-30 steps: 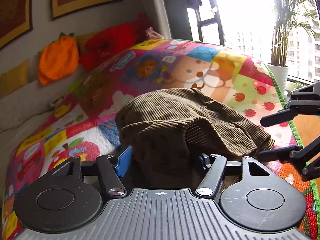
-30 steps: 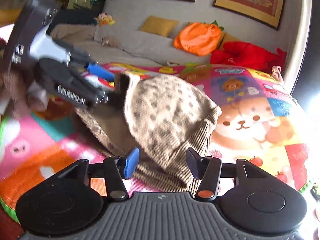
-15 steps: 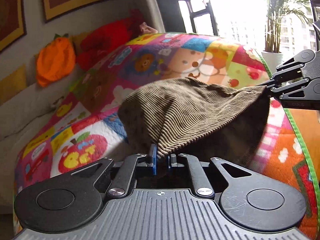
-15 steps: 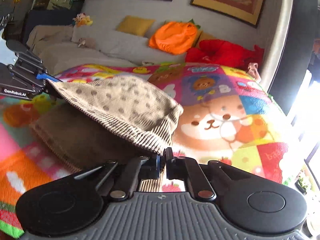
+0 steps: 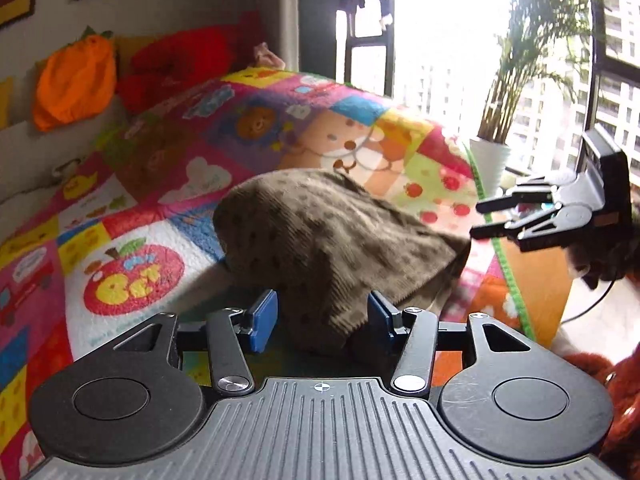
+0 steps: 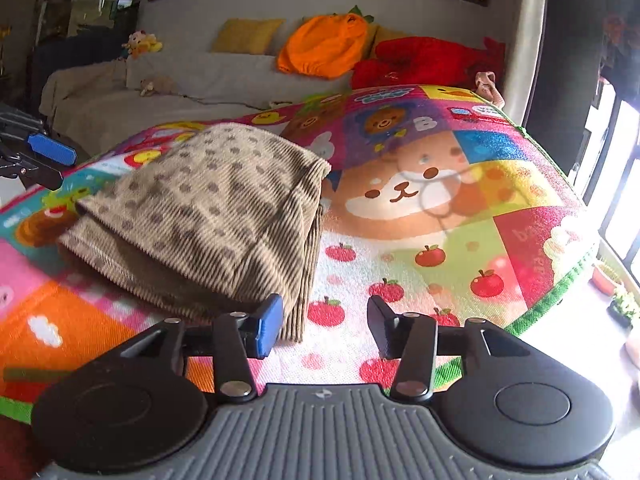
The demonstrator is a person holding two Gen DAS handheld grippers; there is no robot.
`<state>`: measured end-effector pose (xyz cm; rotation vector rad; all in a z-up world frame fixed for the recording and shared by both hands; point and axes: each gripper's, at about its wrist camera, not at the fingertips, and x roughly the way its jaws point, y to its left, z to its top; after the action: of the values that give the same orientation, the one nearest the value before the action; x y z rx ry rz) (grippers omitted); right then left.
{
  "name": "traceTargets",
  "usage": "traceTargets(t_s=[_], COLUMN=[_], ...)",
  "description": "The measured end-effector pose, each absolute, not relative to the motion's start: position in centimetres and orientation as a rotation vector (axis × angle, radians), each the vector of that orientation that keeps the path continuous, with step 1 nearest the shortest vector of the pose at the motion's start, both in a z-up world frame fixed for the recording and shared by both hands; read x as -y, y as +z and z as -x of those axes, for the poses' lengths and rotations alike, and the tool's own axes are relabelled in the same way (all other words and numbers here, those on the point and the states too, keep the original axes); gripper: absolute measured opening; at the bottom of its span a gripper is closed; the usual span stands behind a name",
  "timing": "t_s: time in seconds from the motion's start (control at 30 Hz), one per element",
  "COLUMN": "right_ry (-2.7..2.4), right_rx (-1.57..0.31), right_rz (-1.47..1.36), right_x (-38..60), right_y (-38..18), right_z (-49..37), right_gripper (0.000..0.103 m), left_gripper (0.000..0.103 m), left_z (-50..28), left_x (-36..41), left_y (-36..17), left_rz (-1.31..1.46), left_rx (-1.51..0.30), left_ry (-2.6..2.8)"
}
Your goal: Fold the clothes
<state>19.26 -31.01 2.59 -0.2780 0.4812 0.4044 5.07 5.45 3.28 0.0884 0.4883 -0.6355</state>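
A brown dotted corduroy garment [image 5: 328, 236] lies folded over on the colourful quilt [image 5: 132, 280]. My left gripper [image 5: 322, 316] is just in front of its near corner. Its jaws are opening, and the cloth hangs loose between the blue pads without being pinched. In the right wrist view the garment [image 6: 212, 208] lies to the left of my right gripper [image 6: 324, 324]. That gripper's jaws are opening too, over bare quilt [image 6: 440, 208], with only the left pad near the cloth's edge. Each gripper appears in the other's view: the right gripper [image 5: 476, 221] and the left gripper [image 6: 44, 162], both clear of the garment.
An orange pumpkin cushion [image 6: 324, 48] and a red cushion [image 6: 424, 60] lean on the wall behind the quilt. A grey sofa [image 6: 160, 92] stands at the back left. A potted palm [image 5: 488, 160] stands by the bright window past the quilt's green edge.
Half a second ago both grippers were shut on the garment's corners and held it stretched up. Both have since let go and pulled back, and the cloth has dropped folded onto the quilt.
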Motion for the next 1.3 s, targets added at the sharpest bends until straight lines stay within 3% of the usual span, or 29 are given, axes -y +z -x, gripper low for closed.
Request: traceTargets(t_s=[0.17, 0.33, 0.43, 0.53, 0.77, 0.97, 1.1, 1.3], right_ry=[0.485, 0.645, 0.698, 0.693, 0.704, 0.585, 0.509, 0.521], right_rx=[-0.451, -0.54, -0.618, -0.729, -0.772, -0.655, -0.685, -0.67], right_rz=[0.103, -0.096, -0.141, -0.122, -0.141, -0.009, 0.176, 0.152], right_x=[30.1, 26.7, 24.4, 22.7, 22.6, 24.1, 22.2, 23.1], right_y=[5.0, 4.1, 2.7, 0.6, 0.3, 3.2, 0.9, 1.9], right_z=[-22.9, -28.0, -30.3, -32.4, -33.4, -33.7, -34.5, -34.5], right_gripper=[0.074, 0.088, 0.103, 0.103, 0.103, 0.103, 0.103, 0.103], left_gripper=[0.057, 0.059, 0.059, 0.059, 0.062, 0.063, 0.063, 0.063], left_z=[-11.2, -19.9, -22.3, -22.7, -22.4, -22.6, -22.5, -22.4], left_x=[-4.1, -0.9, -0.2, 0.4, 0.5, 0.3, 0.2, 0.0], left_y=[4.6, 1.7, 1.1, 0.8, 0.0, -0.1, -0.2, -0.4], left_rz=[0.124, 0.191, 0.173, 0.129, 0.122, 0.129, 0.141, 0.146], left_rx=[-0.447, -0.634, -0.668, -0.671, -0.634, -0.625, -0.622, -0.613], left_ry=[-0.707, -0.635, -0.646, -0.642, -0.654, -0.661, -0.666, -0.67])
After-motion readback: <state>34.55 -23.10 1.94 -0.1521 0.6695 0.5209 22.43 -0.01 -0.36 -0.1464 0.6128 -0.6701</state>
